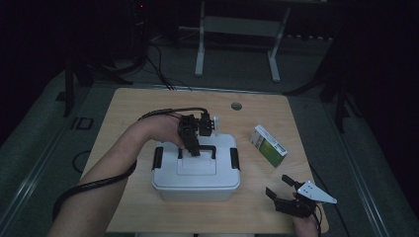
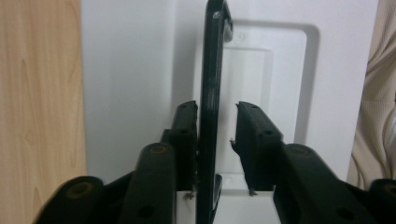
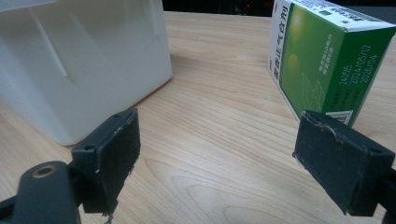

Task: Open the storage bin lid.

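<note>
At frame centre, the raised black handle [image 2: 211, 93] of the white box [image 1: 196, 170] is straddled but not yet gripped by the left gripper [image 1: 193, 148], lifting left undone, while the right gripper [image 1: 280, 187] is held wide open at lower right.

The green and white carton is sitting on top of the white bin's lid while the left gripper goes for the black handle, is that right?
Not quite. The green and white carton stands on the wooden table, to the right of the white bin, not on its lid; the high view shows this. The left gripper is indeed at the black handle.
</note>
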Tool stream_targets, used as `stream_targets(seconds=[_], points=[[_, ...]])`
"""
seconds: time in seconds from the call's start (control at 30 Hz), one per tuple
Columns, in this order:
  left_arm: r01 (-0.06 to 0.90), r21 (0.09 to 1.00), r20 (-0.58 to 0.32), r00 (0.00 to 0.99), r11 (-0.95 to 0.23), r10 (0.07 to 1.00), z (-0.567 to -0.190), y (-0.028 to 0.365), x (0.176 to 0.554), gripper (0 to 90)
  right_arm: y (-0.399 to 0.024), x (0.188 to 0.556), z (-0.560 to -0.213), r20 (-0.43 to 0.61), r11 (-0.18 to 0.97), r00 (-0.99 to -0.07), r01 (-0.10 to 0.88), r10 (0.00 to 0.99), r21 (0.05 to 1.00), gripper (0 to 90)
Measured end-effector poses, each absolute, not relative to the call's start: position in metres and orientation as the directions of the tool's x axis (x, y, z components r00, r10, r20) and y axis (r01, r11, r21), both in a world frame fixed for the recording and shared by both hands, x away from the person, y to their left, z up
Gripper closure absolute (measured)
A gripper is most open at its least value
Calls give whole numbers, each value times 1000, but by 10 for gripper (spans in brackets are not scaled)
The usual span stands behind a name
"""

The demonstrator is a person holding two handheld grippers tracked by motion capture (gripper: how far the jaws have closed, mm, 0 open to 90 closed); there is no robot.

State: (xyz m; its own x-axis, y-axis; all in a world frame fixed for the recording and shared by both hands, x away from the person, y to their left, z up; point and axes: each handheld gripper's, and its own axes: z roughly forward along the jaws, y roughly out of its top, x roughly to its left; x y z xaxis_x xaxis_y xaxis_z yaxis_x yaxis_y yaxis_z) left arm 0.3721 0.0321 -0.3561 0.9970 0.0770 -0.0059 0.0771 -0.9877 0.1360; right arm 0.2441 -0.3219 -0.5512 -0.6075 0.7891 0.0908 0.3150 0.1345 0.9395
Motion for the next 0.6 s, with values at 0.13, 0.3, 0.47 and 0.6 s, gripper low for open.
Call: stream_targets(seconds=[0.13,0.3,0.47,0.6], points=[[71,134,-17,997,-988,70,-358,30,371,783,-322,244,-551,90,135,-609,314,788,940,141],[69,129,-31,997,-989,65,-356,28,369,830,-323,244,-551,95,131,-610,316,787,940,141],[57,123,-18,998,-991,55,-355,28,368,832,-322,244,-551,96,131,-609,317,787,939,141],[44,125,-4,999,-991,44,-353,28,366,832,-322,244,-551,96,131,-610,317,787,939,141]])
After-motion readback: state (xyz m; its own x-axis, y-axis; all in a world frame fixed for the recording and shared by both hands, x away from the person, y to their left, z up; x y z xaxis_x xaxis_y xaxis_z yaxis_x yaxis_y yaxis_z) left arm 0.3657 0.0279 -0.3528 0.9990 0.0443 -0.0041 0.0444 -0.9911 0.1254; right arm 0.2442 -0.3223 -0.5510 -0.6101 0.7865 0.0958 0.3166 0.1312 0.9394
